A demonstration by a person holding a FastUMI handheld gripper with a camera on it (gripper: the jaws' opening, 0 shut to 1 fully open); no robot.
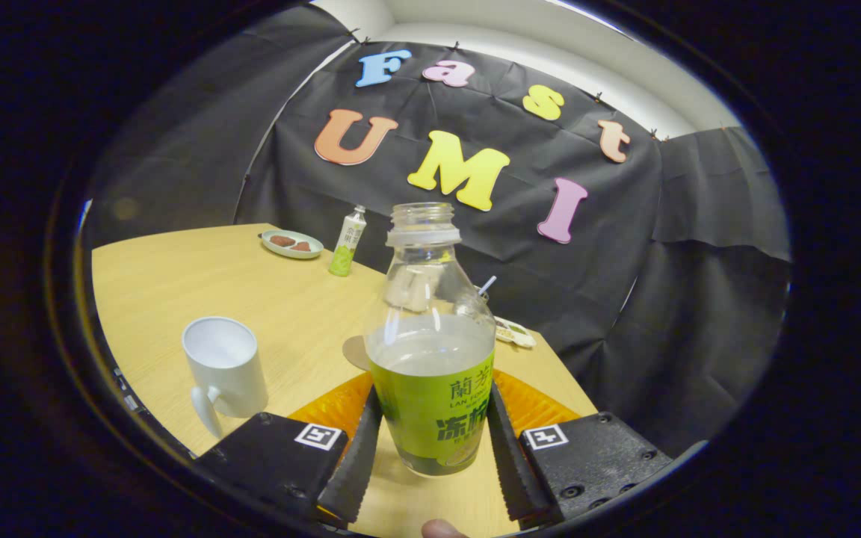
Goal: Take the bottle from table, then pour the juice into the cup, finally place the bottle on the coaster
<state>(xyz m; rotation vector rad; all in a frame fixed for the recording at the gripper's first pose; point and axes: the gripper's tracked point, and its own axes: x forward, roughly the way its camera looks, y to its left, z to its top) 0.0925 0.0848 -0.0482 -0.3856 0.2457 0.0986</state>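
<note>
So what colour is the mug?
White, seen in the gripper view: the mug beside the gripper.

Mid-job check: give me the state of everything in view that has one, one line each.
bottle: uncapped, upright, partly full, between the fingers.
tool: shut on the bottle, a finger on each side.
cup: upright, empty, on the table.
small bottle: upright, capped, far side.
plate: holds brownish pieces.
</note>
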